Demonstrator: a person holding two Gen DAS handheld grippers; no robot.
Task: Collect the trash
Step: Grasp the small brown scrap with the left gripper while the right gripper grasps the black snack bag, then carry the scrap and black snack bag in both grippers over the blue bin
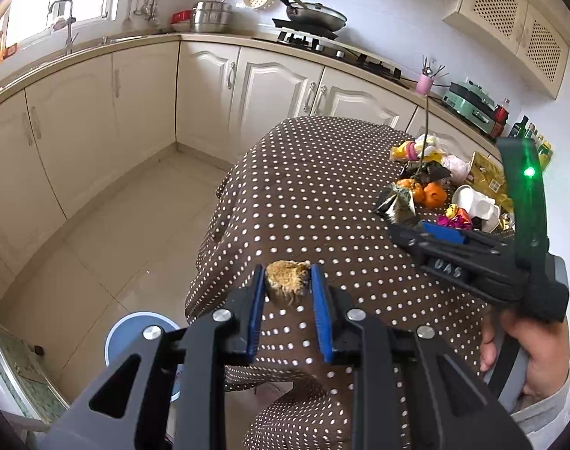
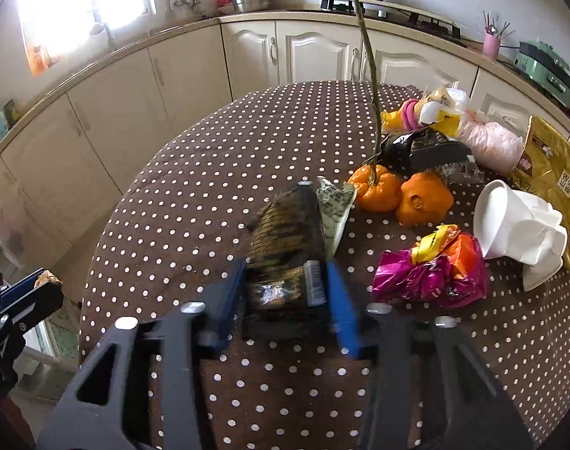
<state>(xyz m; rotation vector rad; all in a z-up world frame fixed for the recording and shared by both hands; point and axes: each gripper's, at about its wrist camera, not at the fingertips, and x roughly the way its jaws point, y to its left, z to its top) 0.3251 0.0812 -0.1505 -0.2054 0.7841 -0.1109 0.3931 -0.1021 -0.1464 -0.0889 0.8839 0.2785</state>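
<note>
Dark wrapper [image 2: 285,247] blurred between fingers [image 2: 337,300]

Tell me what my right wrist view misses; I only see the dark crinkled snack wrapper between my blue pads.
Observer: The left gripper is shut on a brown fibrous lump, near the edge of the brown polka-dot tablecloth.
Operator: Say what lies beneath it.
Observer: A round pale-blue bin lid sits on the tiled floor, below left of that gripper.
Operator: Report my right gripper from outside.
Observer: A green light glows on its frame; the right gripper holds the dark crinkled snack wrapper beside the trash pile.
</note>
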